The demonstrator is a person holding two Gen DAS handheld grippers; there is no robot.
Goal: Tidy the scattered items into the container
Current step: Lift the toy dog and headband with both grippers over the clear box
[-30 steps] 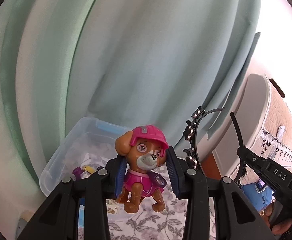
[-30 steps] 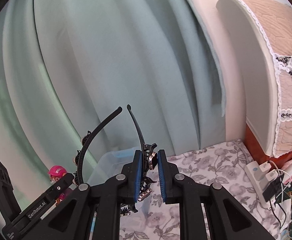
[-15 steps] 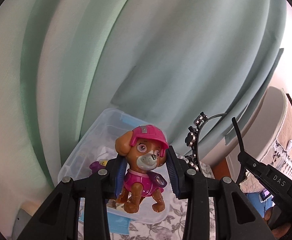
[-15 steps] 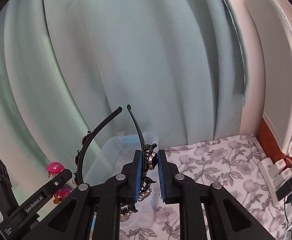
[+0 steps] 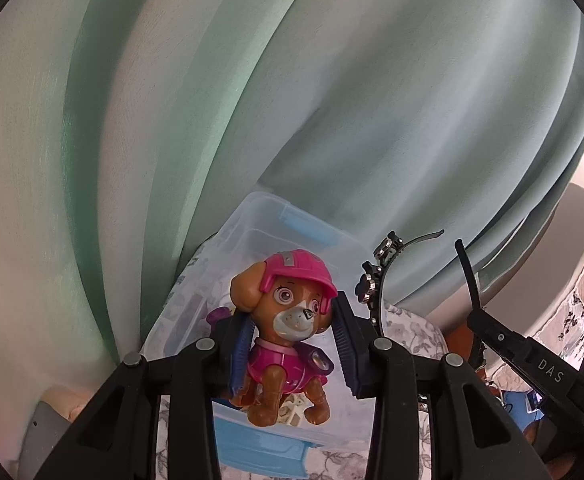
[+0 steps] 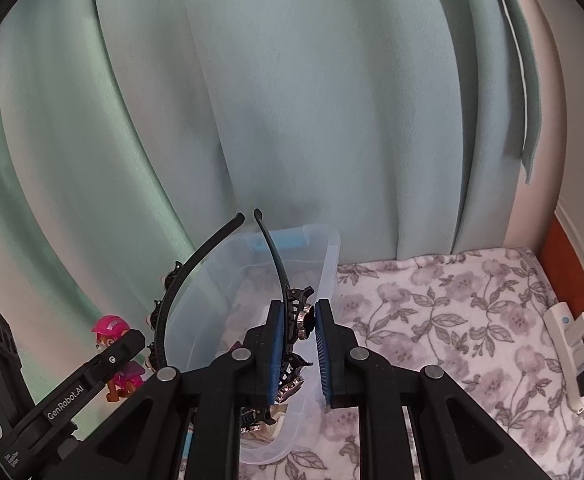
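Both hand-held grippers have carried their loads closer over the clear plastic storage box with blue latches (image 6: 323, 264), which now sits nearer and more squarely ahead of each than a second ago. Left hand-held gripper (image 5: 290, 350) is pinching a brown plastic puppy figure in a pink helmet and vest (image 5: 288, 332) by its torso, the blue pads against its sides, feet dangling just above the box's near rim. Right hand-held gripper (image 6: 296, 354) is clamped on a thin black headband studded with metallic beads (image 6: 280, 280), gripped at the decorated crown so both slim ends arc up ahead of the fingers, over the box opening. Box rests on a grey floral blanket (image 6: 431, 320), backed by pale green curtains (image 6: 292, 100). That figure looks light, rigid and a bit slick, so the torso grip seems sound. Springy and likely brittle at its tips, the headband is best held where it is, on the sturdier beaded section.
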